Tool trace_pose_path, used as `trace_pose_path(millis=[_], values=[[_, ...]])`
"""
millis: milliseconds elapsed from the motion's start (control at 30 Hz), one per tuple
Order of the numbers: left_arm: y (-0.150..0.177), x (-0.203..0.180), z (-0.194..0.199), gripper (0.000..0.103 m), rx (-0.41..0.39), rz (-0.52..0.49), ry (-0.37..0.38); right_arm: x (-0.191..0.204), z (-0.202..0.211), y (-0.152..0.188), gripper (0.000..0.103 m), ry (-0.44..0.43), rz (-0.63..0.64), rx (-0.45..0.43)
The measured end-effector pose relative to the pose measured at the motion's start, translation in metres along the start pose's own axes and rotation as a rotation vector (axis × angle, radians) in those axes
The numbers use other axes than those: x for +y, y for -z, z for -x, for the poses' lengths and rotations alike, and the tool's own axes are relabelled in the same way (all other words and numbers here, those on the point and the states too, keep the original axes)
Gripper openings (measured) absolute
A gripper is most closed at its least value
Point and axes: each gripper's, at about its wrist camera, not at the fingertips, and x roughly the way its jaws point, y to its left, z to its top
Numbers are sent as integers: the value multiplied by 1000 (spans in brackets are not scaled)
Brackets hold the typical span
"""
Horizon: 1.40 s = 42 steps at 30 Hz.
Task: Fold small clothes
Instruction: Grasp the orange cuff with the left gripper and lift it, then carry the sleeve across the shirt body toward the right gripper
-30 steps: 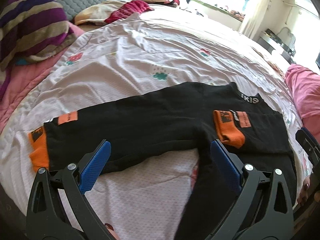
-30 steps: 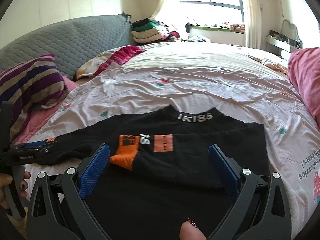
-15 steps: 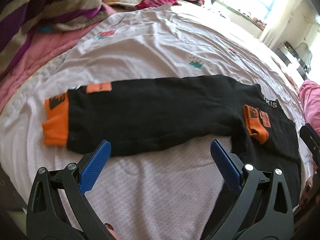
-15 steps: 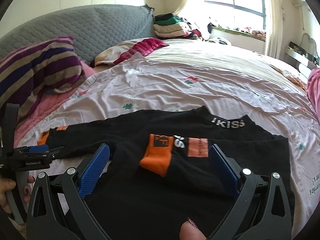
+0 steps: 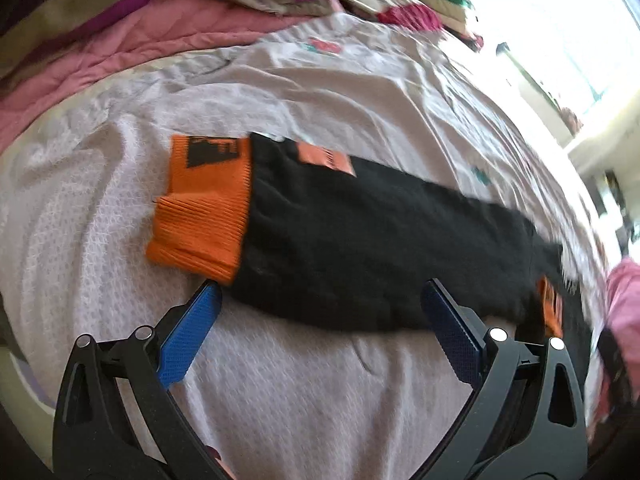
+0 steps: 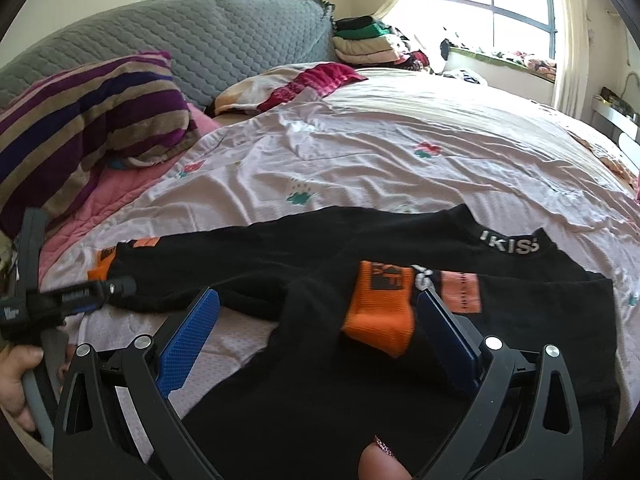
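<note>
A black long-sleeved top (image 6: 400, 380) lies flat on the pale bedsheet (image 6: 400, 168), with a white-lettered collar (image 6: 510, 246). Its right sleeve is folded in, and that orange cuff (image 6: 380, 312) rests on the chest. The left sleeve (image 5: 380, 240) stretches out sideways and ends in an orange cuff (image 5: 200, 208). My left gripper (image 5: 320, 292) hovers open just before this sleeve, near the cuff. In the right wrist view the left gripper (image 6: 80, 296) sits beside the far cuff (image 6: 102, 266), held by a hand (image 6: 16, 364). My right gripper (image 6: 318, 298) is open above the top's body and holds nothing.
A striped pillow (image 6: 92, 120) and a pink blanket (image 6: 120, 184) lie at the left by the grey quilted headboard (image 6: 200, 32). A red and cream garment (image 6: 316, 80) and a pile of folded clothes (image 6: 368, 40) sit at the bed's far end under the window.
My left gripper has travelled left along the outstretched sleeve and closer, so the orange cuff now fills its view. The right gripper has shifted slightly left. Both have stayed open.
</note>
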Motion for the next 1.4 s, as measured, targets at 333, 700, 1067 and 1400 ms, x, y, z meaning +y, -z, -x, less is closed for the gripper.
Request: trace_pose_path(millis=[333,700,1067,1400], values=[[-12,23,-4,93,-101,185,63,17,-22,-3,98,-11,20,33],[-30,24,-13,50,-153,241,27,22,-42,-3,98,-31,-9,83],[-35,9,9,7,-196,260,220,6,-36,3,98,-24,-70,81],[-33,-48,31,6,-215,176,411,-33,-14,14,98,15,-209,58]])
